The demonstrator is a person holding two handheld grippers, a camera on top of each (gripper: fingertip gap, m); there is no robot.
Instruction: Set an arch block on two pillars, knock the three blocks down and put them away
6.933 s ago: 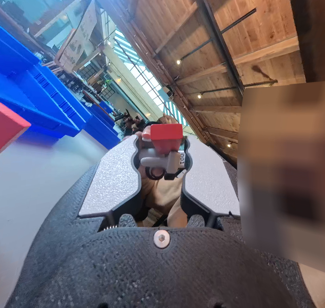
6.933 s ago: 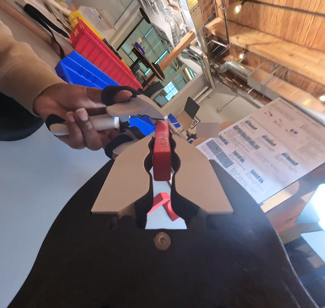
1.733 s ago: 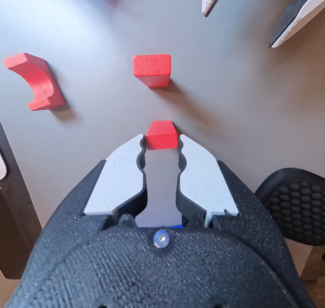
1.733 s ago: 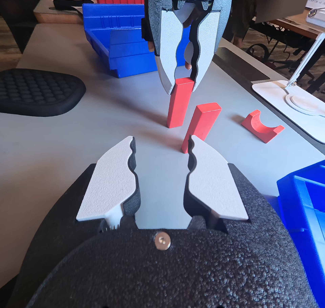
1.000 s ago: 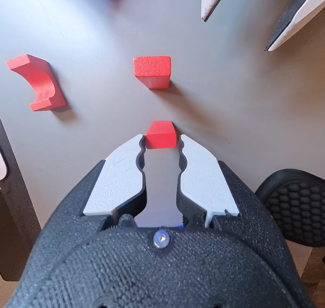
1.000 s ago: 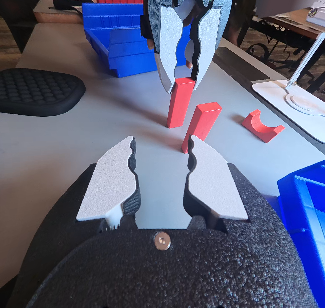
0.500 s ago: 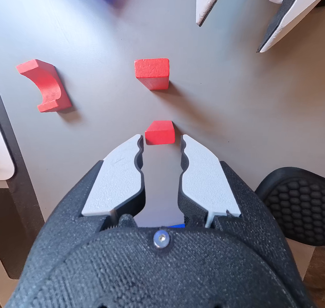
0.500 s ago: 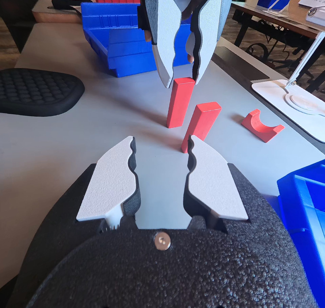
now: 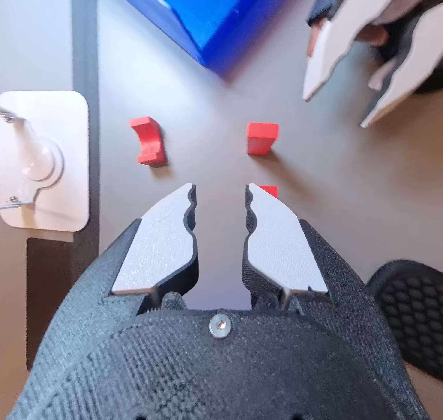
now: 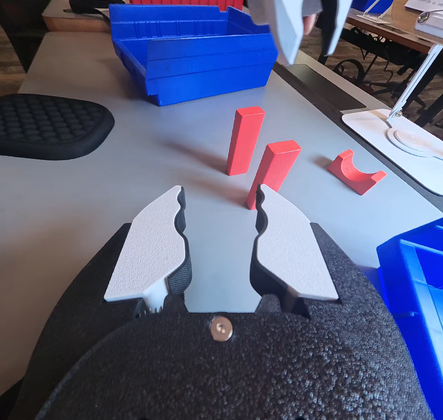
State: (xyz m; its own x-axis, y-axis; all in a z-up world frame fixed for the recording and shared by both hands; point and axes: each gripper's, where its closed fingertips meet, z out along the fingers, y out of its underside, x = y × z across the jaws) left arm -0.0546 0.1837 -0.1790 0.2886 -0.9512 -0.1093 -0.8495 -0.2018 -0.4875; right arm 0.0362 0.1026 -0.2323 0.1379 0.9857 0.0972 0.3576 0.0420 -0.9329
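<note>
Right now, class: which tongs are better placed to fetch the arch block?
Probably the left tongs: open, empty, above the table with the arch block just ahead. The right tongs have a pillar intervening.

Two red pillars (image 10: 244,142) (image 10: 275,171) stand close, a thin gap between. Bare table (image 10: 84,193) at nine o'clock. Arch block (image 10: 354,171) at three o'clock, blue bin (image 10: 203,73) at twelve.

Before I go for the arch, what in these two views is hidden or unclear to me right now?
- Near pillar, left wrist view: mostly hidden behind the left claw's own finger; only a corner shows.
- Left claw, right wrist view: cut off by the top edge and motion-blurred.
- Blue bin at lower right: cut off by the frame edge, contents unseen.
- Arch: slightly blurred, left wrist view.
</note>
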